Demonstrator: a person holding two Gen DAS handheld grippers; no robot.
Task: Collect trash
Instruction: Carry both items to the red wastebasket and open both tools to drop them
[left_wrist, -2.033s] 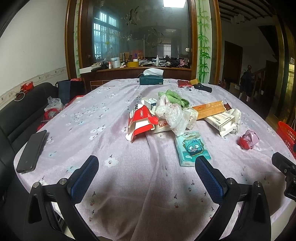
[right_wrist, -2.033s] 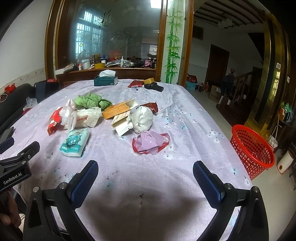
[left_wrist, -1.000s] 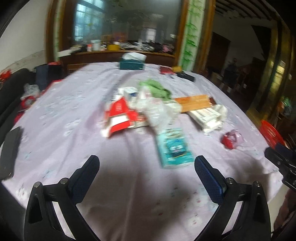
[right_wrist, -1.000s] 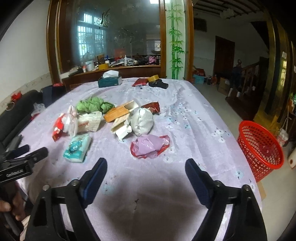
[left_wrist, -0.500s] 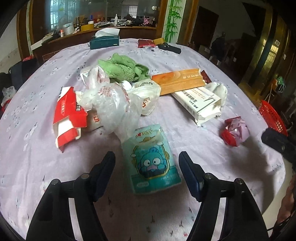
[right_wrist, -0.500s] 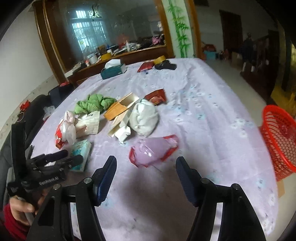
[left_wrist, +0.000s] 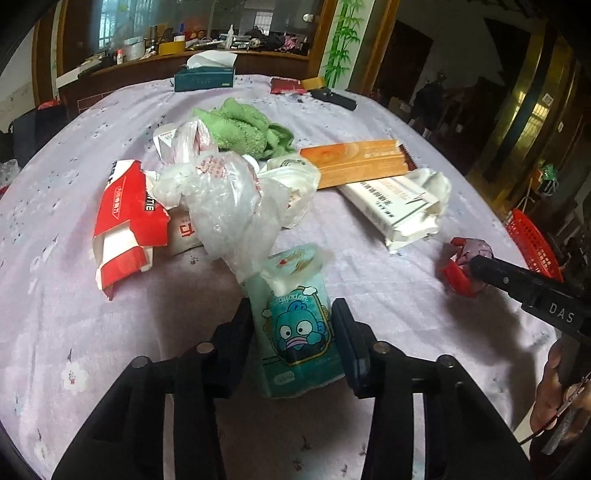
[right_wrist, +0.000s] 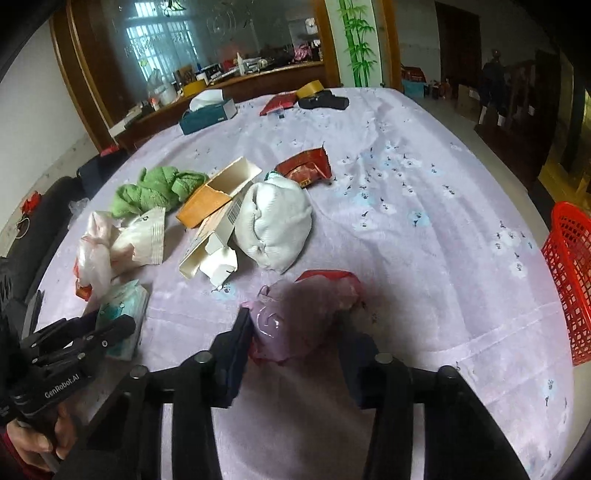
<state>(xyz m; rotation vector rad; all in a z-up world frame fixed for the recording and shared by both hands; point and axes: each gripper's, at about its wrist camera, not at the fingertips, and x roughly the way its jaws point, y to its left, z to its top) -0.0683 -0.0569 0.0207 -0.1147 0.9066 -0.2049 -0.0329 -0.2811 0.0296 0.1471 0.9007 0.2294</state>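
Teal tissue pack (left_wrist: 295, 332) in left tongs (left_wrist: 293, 334), closing.

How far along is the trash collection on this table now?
Nothing looks collected yet: no trash shows in the visible part of the red basket. In hand: the left claw has just been closing around the blue tissue pack, and the right claw around the crumpled pink wrapper. Left on the table: the red carton, clear plastic bag, orange box, white box and more.
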